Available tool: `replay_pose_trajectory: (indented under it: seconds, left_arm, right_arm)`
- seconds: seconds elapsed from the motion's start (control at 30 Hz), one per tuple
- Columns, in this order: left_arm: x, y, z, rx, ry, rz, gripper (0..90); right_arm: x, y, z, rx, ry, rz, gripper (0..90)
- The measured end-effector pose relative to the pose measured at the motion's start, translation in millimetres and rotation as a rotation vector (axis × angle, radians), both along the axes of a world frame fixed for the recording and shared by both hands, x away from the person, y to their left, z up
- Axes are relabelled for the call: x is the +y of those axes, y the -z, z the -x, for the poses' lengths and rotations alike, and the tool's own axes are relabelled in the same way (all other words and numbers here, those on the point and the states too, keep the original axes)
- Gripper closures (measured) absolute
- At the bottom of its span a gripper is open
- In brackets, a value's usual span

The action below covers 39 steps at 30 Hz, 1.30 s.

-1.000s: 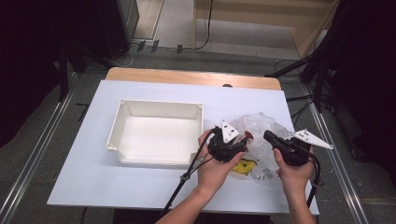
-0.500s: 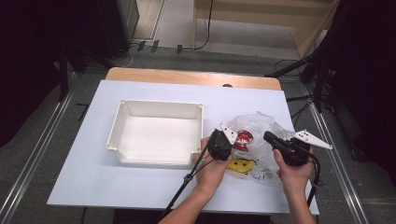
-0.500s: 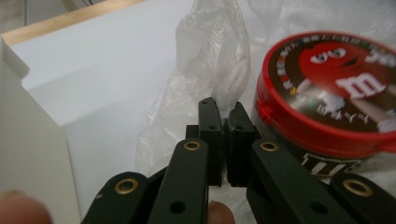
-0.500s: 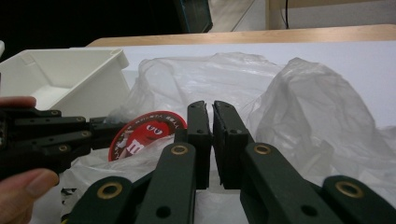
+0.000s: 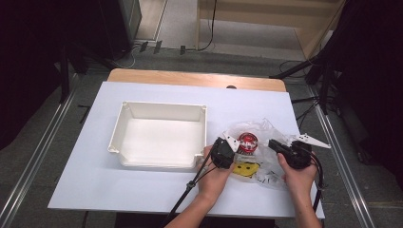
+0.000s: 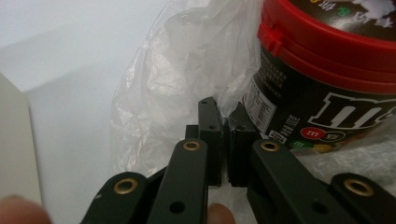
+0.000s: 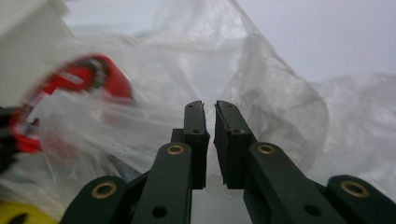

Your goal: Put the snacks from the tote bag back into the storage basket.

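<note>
Since the earlier frame the left gripper (image 5: pixel 227 148) has come down onto the near-left edge of the clear plastic bag (image 5: pixel 266 137), and its jaws have just been closing: in the left gripper view they are pressed together with a fold of the bag's film (image 6: pixel 187 79) pinched at their tips. The right gripper (image 5: pixel 280 147) has also sunk toward the bag; its jaws stand almost together with a narrow slit between them, film crumpled right at the tips (image 7: pixel 261 93), and I cannot tell whether any of it is caught. The bag lies on the white table (image 5: pixel 142 199) at about four o'clock from the table's centre, and a red-lidded candy jar (image 5: pixel 247 141) stands inside it, at roughly three o'clock from the left gripper. Judgement: the step in hand is opening the bag to free the jar; it would go best if each gripper holds one layer only and the two draw apart gently, keeping the jar upright. A yellow smiley item (image 5: pixel 247 167) lies at the bag's near edge. The empty white tray (image 5: pixel 124 137) sits just beside the left hand (image 5: pixel 214 178) at nine o'clock; its near corner crowds any leftward pull.
</note>
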<state>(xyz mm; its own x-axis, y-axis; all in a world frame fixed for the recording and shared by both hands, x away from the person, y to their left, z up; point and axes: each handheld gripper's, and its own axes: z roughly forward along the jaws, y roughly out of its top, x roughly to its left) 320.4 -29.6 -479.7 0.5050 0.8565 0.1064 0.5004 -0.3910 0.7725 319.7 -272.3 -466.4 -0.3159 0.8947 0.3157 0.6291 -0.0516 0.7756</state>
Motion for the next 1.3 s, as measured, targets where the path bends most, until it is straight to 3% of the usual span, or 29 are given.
replay_pose_trajectory:
  seconds: [0.13,0.2,0.27,0.33,0.4,0.53,0.63,0.73,0.83,0.9,1.0,1.1,1.17,1.2,1.27,1.3]
  left_arm:
    - [-1.2,-0.2,3.9,-0.030,0.011,-0.017,84.6]
    - [-0.9,0.0,3.9,-0.032,0.007,-0.002,85.0]
    - [0.4,-0.4,4.0,-0.030,0.007,0.008,85.6]
    - [2.0,-0.9,5.2,-0.040,0.012,0.020,85.8]
    - [4.0,-1.6,6.6,-0.052,0.018,0.037,85.3]
    - [5.3,-1.9,7.8,-0.059,0.018,0.055,84.8]
    - [5.1,-1.8,8.1,-0.064,0.017,0.061,84.8]
    - [5.5,-1.8,8.2,-0.065,0.019,0.069,84.9]
    - [6.6,-2.1,7.9,-0.063,0.023,0.071,85.1]
    - [7.6,-2.2,7.8,-0.062,0.025,0.076,85.4]
    - [8.7,-2.4,8.0,-0.061,0.020,0.083,86.9]
    - [8.4,-2.3,8.4,-0.065,0.022,0.077,87.4]
    - [8.2,-2.3,8.4,-0.065,0.023,0.076,87.6]
    - [8.3,-2.4,8.5,-0.064,0.025,0.072,87.6]
    - [8.2,-2.3,8.6,-0.068,0.023,0.071,87.7]
    - [8.2,-2.3,8.6,-0.066,0.022,0.072,87.8]
  right_arm:
    - [-2.8,19.9,-7.8,0.119,0.026,0.071,86.6]
    - [-6.0,21.9,-8.0,0.125,0.031,0.052,86.6]
    - [-6.8,18.7,-6.2,0.112,0.043,0.063,84.7]
    - [-8.0,12.4,-2.0,0.069,0.036,0.028,82.8]
    - [-8.7,1.3,3.3,-0.006,0.039,0.010,82.4]
    - [-6.8,-28.4,12.9,-0.143,0.036,0.005,80.4]
    - [-0.6,-47.7,17.0,-0.238,0.021,0.010,73.6]
    - [6.3,-59.6,10.7,-0.270,-0.001,0.005,69.9]
    - [11.6,-57.0,-6.4,-0.280,0.009,0.013,71.1]
    - [14.1,-45.9,-24.3,-0.240,0.007,0.043,73.8]
    - [13.5,-20.2,-49.3,-0.118,0.007,0.085,80.0]
    - [8.5,1.4,-64.9,0.002,0.008,0.086,83.3]
    - [5.1,13.4,-71.3,0.065,0.026,0.112,86.4]
    - [2.6,19.9,-74.5,0.091,0.037,0.138,89.4]
    - [-2.9,22.5,-76.4,0.097,0.053,0.104,90.0]
    - [-4.5,21.5,-77.3,0.105,0.079,0.110,90.0]
